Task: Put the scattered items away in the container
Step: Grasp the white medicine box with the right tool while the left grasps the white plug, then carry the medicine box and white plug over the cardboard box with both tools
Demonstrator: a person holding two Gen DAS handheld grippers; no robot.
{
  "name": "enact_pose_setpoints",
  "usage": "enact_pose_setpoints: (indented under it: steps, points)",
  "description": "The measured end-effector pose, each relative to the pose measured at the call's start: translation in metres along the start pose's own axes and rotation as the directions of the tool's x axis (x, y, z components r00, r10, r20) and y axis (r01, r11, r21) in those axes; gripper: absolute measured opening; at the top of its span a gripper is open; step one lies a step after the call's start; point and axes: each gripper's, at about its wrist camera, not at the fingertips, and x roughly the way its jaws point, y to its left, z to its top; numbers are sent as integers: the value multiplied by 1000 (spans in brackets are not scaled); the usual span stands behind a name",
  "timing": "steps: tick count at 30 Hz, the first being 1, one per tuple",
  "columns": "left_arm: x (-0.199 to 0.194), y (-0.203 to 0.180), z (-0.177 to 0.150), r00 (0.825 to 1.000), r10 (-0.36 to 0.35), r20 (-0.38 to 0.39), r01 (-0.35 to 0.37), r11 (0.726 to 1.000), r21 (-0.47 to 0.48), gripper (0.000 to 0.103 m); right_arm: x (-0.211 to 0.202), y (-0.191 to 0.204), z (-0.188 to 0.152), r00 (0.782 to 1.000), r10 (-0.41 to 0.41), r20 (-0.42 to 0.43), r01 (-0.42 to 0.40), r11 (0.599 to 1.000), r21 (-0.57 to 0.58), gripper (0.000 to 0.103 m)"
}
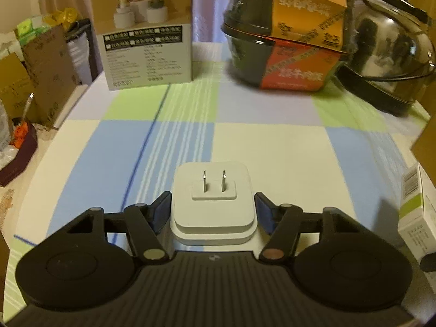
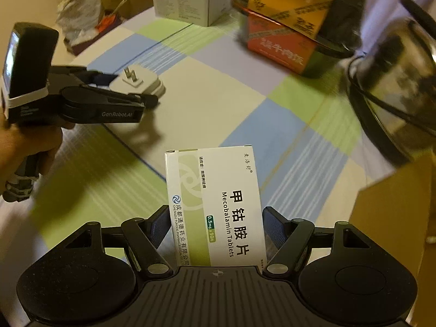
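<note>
A white plug adapter [image 1: 212, 190] with two metal prongs facing up sits between the blue pads of my left gripper [image 1: 214, 211], which is shut on its sides. In the right wrist view the same left gripper [image 2: 128, 88] carries the adapter [image 2: 144, 85] just above the checked tablecloth, its shadow below, a hand on the handle. My right gripper [image 2: 216, 227] is shut on a white and green tablet box [image 2: 218, 201], also visible at the right edge of the left view as the tablet box [image 1: 417, 218]. A brown cardboard container [image 2: 395, 218] stands close on the right.
At the back stand stacked instant-meal bowls [image 1: 286, 32], a steel kettle [image 1: 389, 49] on the right and a white product box [image 1: 147, 32]. Cardboard boxes and bags [image 1: 41, 76] crowd the floor beyond the table's left edge. The checked tablecloth [image 2: 245, 87] covers the table.
</note>
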Motion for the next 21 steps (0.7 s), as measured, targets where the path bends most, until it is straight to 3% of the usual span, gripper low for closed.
enact_pose_setpoints:
  steps: [10,21]
  points:
    - [-87,-47,-50,993,-72,-92,79,994,72,60,-51,27,-57,998,-5,57,-3,991,134,75]
    - [-146,-94,-118,979,-103,-174,126,983,132,61,-63,73,-154,999,-37,0,36,979,201,75]
